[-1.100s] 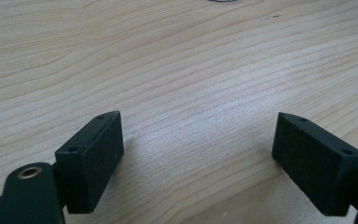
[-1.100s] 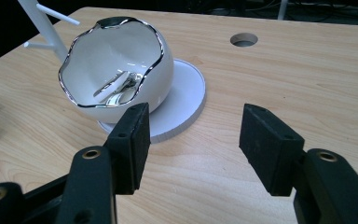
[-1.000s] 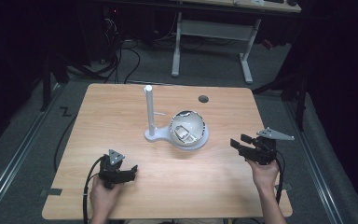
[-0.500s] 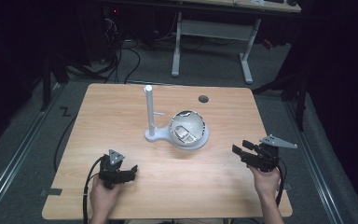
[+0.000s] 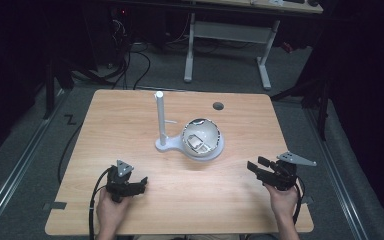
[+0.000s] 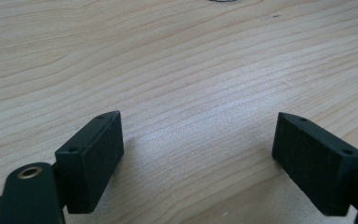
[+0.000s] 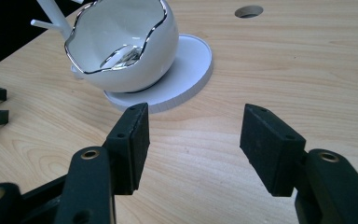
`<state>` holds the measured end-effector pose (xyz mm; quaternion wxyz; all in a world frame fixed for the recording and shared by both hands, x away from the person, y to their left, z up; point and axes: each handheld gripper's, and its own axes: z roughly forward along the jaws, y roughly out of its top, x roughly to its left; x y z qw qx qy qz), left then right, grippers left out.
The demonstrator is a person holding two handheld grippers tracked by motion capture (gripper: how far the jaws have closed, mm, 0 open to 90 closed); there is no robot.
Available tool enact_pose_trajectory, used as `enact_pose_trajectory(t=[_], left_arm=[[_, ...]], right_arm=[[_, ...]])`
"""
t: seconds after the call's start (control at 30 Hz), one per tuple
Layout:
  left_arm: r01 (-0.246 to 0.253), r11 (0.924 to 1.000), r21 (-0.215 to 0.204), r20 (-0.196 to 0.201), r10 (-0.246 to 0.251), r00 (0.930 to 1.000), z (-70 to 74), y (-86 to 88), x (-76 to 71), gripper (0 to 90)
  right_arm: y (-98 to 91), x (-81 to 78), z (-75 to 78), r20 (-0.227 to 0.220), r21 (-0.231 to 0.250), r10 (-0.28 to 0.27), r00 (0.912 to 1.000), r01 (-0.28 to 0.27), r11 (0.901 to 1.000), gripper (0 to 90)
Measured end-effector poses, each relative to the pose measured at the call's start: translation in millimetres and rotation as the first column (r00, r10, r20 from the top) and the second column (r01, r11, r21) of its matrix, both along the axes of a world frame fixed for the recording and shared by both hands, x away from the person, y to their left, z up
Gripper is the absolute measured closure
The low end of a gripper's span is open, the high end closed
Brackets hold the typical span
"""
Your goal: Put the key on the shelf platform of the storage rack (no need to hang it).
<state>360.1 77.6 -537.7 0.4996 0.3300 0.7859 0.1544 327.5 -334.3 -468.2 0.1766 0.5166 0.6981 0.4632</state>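
Right gripper (image 5: 258, 167) lowered | fingers (image 7: 133, 142) released, empty | bowl (image 7: 121, 46) ahead, apart | left gripper (image 5: 139, 184) seemingly released

White stand's post (image 7: 51, 14) & cable hole (image 6: 221, 1) cut off at top edges of gripper views.

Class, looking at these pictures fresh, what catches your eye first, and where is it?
A glossy white cup with a wavy silver rim sits mid-table on a white stand whose post rises beside it. Nearer the person, the left gripper and right gripper flank it, jaws open and empty.
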Motion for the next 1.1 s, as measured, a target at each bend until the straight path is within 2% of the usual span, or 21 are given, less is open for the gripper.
enact_pose_trajectory(t=[0.73,1.1], left_arm=[[0.002,1.0000,0.002,0.001,-0.002,1.0000,-0.1,0.1,0.0,16.7],[0.001,1.0000,0.002,0.001,-0.001,1.0000,-0.1,0.1,0.0,16.7]], right_arm=[[14.7,-4.7,-20.3,-0.041,0.012,0.033,0.9986,-0.033,0.9994,43.1],[23.6,-5.1,-28.2,-0.059,-0.001,0.051,0.9970,-0.051,0.9987,43.0]])
